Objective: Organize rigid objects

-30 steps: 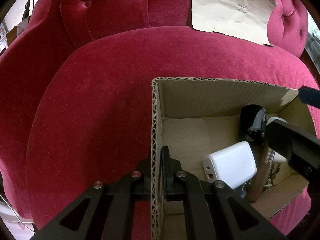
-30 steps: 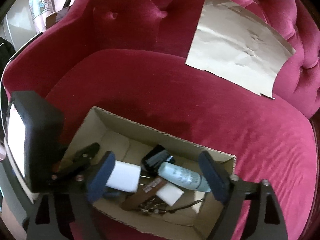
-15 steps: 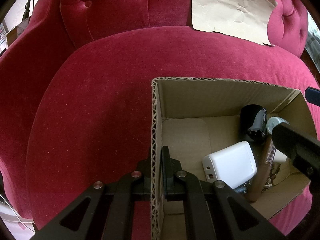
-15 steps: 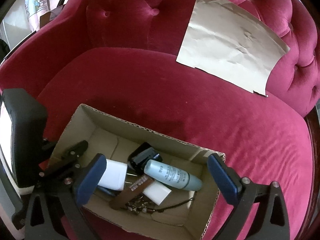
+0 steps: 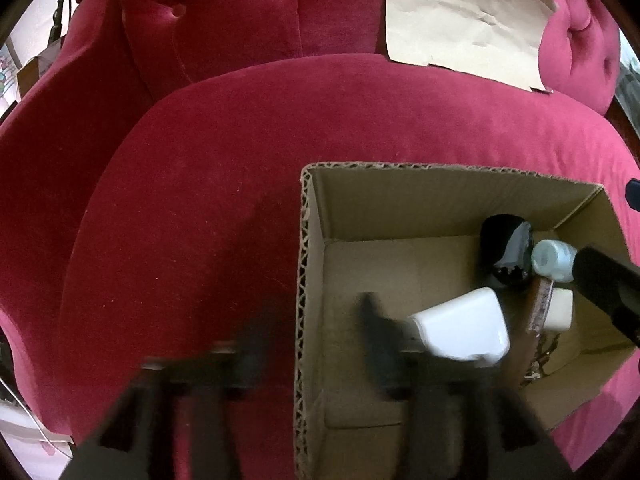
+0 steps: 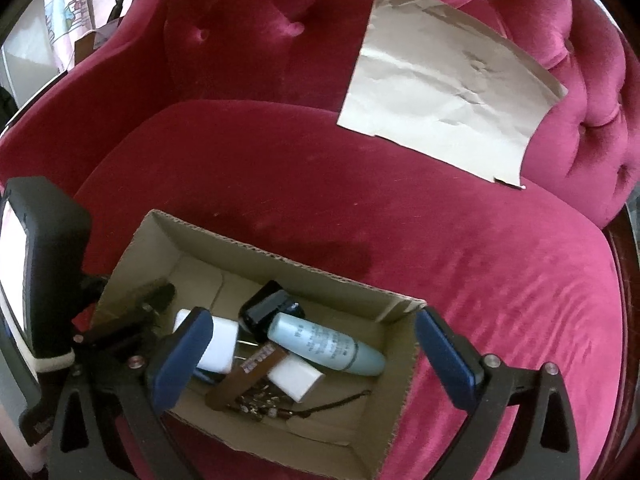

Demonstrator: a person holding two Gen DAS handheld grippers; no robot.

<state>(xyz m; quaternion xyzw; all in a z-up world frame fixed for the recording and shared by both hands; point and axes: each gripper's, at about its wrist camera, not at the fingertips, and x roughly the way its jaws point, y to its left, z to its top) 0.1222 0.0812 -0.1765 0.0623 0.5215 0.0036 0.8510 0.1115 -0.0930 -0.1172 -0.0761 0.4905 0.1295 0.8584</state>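
Cardboard box [image 6: 404,364] is sitting on the red velvet armchair [image 6: 400,220], on the front part of the seat cushion, holding the collected items. Along its near wall a white charger block [image 6: 222,346] is partly hiding behind a blue finger pad [image 6: 182,356] of the right gripper [image 6: 316,354]. Toward the box's far wall a black glossy object [image 6: 266,310] is lying, too cut off to identify. A pale blue tube [image 6: 324,346] is resting across the middle, touching a small white block [image 6: 295,379] and a brown strip [image 6: 244,376]. A tangle of small beads with a cord [image 6: 264,402] is lying on the box floor, hard to make out.

Left gripper [image 5: 310,344] is blurring heavily in its own view; its jaws are opening, straddling the box's left wall, one finger outside and one inside, no longer pressing it. The right gripper is spreading wide above the box's near end, pinching nothing. A creased sheet of brown paper [image 6: 444,92] is leaning against the chair's backrest, well apart from the box.
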